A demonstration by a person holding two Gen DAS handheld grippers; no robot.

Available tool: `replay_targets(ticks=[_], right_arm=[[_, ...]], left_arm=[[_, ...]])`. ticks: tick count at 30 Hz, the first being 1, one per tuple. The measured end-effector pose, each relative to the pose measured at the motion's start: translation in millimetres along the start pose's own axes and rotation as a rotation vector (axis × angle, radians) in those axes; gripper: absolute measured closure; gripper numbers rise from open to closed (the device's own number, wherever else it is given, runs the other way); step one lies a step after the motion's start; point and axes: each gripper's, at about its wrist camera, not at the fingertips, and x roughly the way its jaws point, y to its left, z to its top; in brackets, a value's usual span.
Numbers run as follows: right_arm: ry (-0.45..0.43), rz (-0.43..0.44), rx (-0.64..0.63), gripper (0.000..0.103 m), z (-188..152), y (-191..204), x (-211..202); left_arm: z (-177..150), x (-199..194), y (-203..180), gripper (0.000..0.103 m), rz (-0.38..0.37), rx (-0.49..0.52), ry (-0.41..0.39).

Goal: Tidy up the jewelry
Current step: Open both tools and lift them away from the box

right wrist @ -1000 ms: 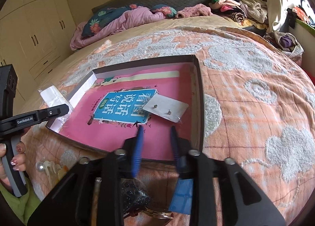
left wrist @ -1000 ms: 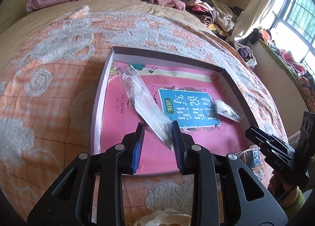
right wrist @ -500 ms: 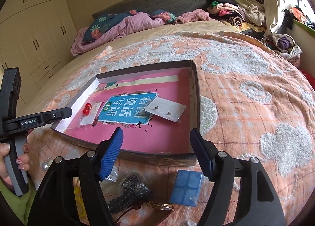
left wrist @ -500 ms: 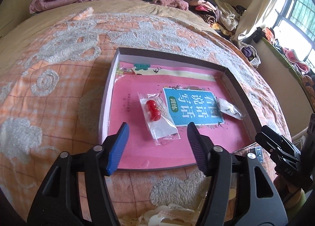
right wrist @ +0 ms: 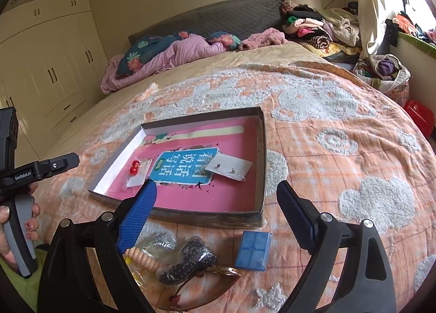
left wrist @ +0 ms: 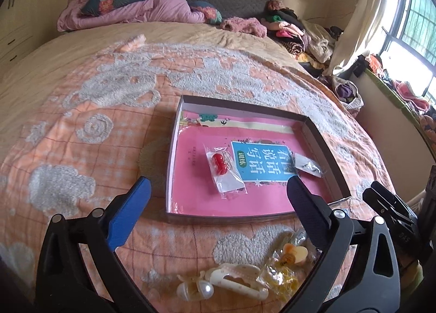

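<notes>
Gaping empty, both hand-held grippers, left (left wrist: pixel 216 193) and right (right wrist: pixel 216 201), hover at six o'clock of the box (left wrist: pixel 174 155), probably freed for another piece.

A wide bed (right wrist: pixel 327 127) under an orange-and-white patterned blanket fills the room. A grey padded headboard (right wrist: pixel 234 17) backs it; cream wardrobes (right wrist: pixel 49 57) line one wall. Daylight enters a barred window (left wrist: pixel 417 27) with a pale curtain (left wrist: pixel 365 21).

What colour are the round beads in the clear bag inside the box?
Red, clearest in the left wrist view.
</notes>
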Motion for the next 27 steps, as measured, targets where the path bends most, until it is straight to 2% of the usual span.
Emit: replay_targets(ticks=[10, 27], right_arm=[[-0.035, 0.02, -0.015, 0.013, 4, 10, -27], [-0.035, 0.055, -0.076, 0.012, -6, 31, -58]], left_arm=[[-8, -33, 3, 0.01, 0.005, -0.009, -0.048], [-37, -61, -1, 0.01, 0.01, 0.033, -0.046]])
